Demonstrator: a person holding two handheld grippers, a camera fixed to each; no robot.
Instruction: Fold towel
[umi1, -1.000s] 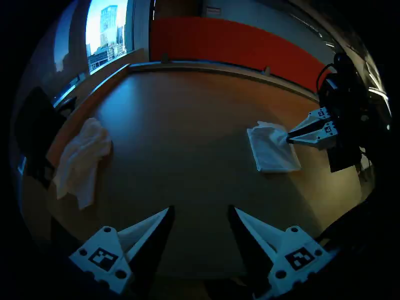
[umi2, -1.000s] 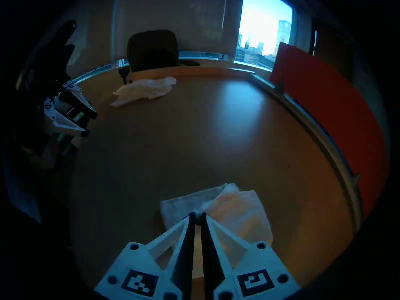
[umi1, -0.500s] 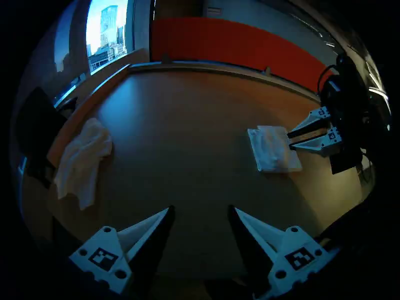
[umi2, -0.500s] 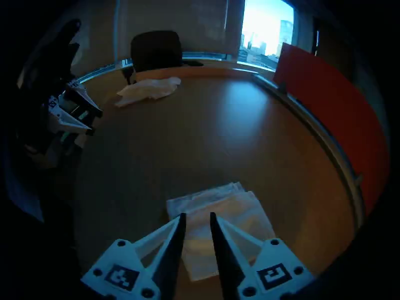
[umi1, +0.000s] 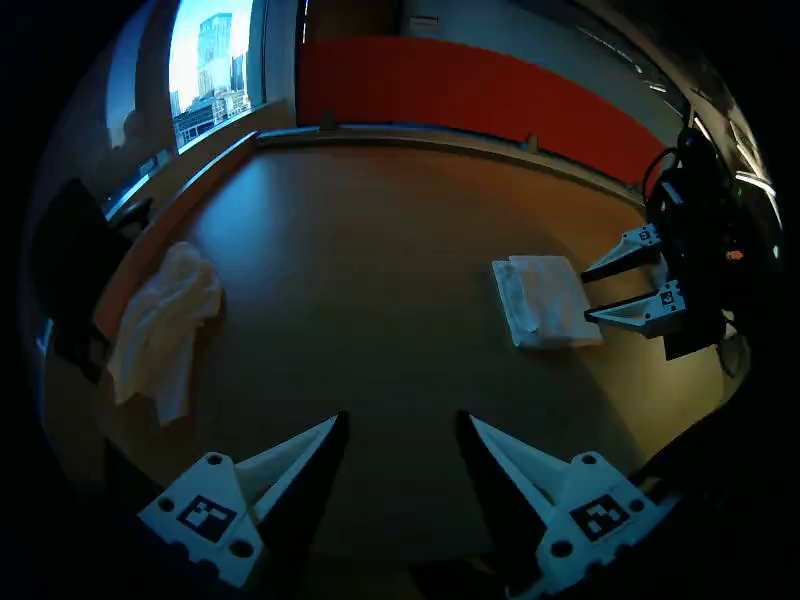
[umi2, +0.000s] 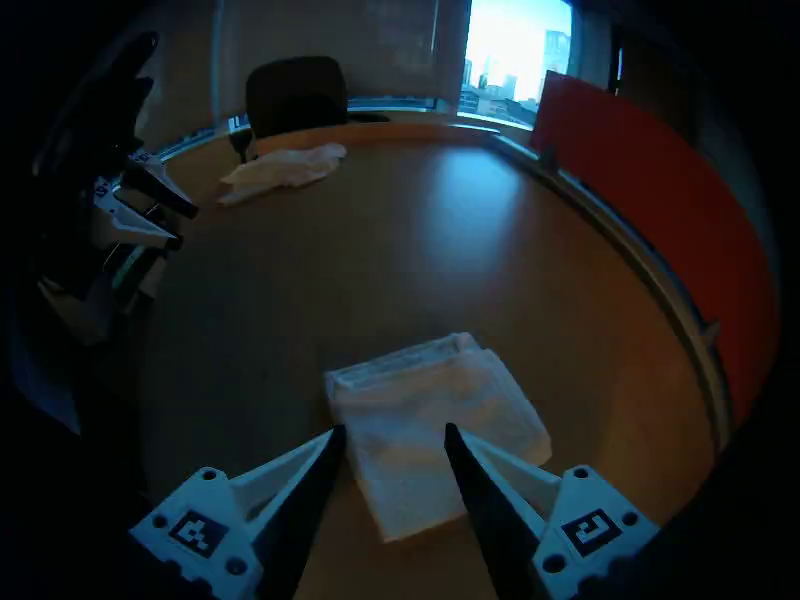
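Note:
A white towel lies folded flat into a small rectangle on the wooden table. My right gripper hovers over its near edge, open, with nothing between its fingers. In the left gripper view the same folded towel lies at the right, and the right gripper stands open just beside it. My left gripper is open above bare table, well apart from the towel. In the right gripper view the left gripper shows at the far left.
A second white towel lies crumpled near the table's window-side edge, also seen as the crumpled towel by a dark office chair. A red partition runs along the table's far side.
My right gripper let go of the towel's edge, opened wide and drew back a little. The towel settled flat into its fold. My left gripper has stayed still.

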